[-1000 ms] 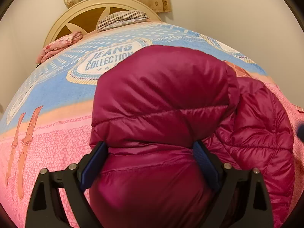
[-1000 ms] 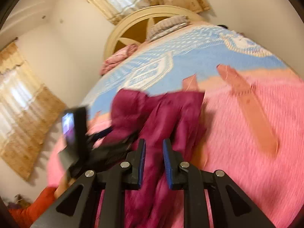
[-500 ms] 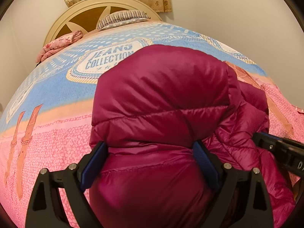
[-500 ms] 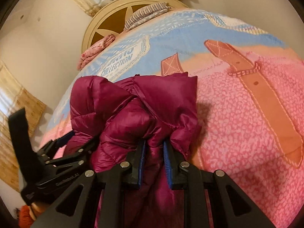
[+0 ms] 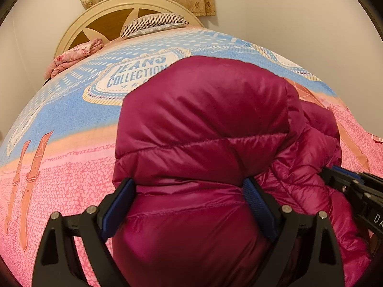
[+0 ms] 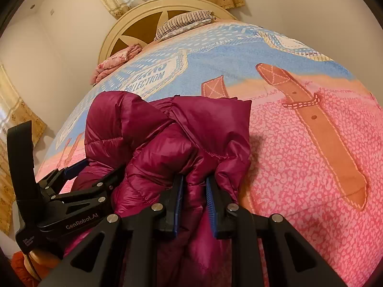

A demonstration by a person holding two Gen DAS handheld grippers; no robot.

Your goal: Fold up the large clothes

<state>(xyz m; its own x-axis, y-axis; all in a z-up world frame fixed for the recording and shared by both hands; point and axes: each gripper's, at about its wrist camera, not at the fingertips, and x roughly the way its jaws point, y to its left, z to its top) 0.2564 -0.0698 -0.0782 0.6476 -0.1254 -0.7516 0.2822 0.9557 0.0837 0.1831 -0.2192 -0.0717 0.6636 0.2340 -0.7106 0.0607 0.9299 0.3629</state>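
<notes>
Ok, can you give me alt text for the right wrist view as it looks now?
The right claw is shut on a bunched fold of a magenta puffer jacket lying on a pink and blue bedspread. The left claw grips the jacket at lower left; a cream headboard stands beyond.

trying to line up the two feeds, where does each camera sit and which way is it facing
Left wrist: sits on the left gripper, looking down its fingers at the puffy maroon quilted jacket bulging between them, toward the cream arched headboard; the right gripper enters at its right edge.
Right wrist: sits on the right gripper, pinching a jacket fold, facing the same headboard; the left gripper shows at left.
Shared: jacket, pink-and-blue printed bedspread, striped pillow.
</notes>
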